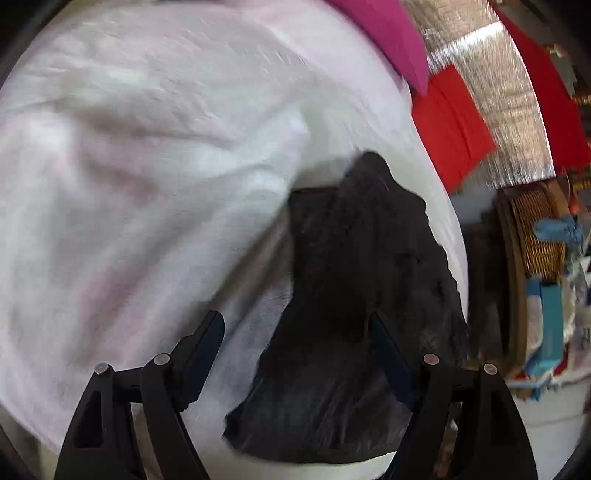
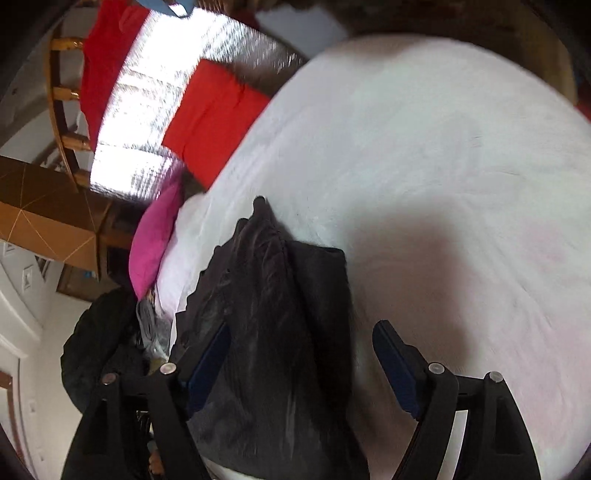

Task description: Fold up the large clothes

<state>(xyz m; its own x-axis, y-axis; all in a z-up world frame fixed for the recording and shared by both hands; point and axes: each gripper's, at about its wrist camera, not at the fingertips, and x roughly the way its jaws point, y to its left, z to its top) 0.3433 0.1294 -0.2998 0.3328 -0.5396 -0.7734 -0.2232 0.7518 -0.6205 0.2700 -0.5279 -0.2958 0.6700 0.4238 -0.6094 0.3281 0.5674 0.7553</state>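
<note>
A black garment [image 1: 351,314] lies bunched on a white, faintly pink bed cover [image 1: 129,184] near its edge. My left gripper [image 1: 297,325] is open just above the garment, its right finger over the cloth and its left finger over the cover. In the right wrist view the same black garment [image 2: 273,332] lies crumpled on the bed cover [image 2: 443,184]. My right gripper [image 2: 301,334] is open over it, the left finger at the garment's left side and the right finger over bare cover. Both views are motion-blurred.
A magenta pillow [image 1: 388,33] lies at the bed's far edge, also in the right wrist view [image 2: 155,240]. Red cloths [image 1: 450,125] [image 2: 218,118] lie on a silver mat [image 2: 155,103]. Wooden furniture [image 2: 48,210] and clutter [image 1: 546,288] stand beyond the bed. A dark jacket [image 2: 99,350] hangs beside it.
</note>
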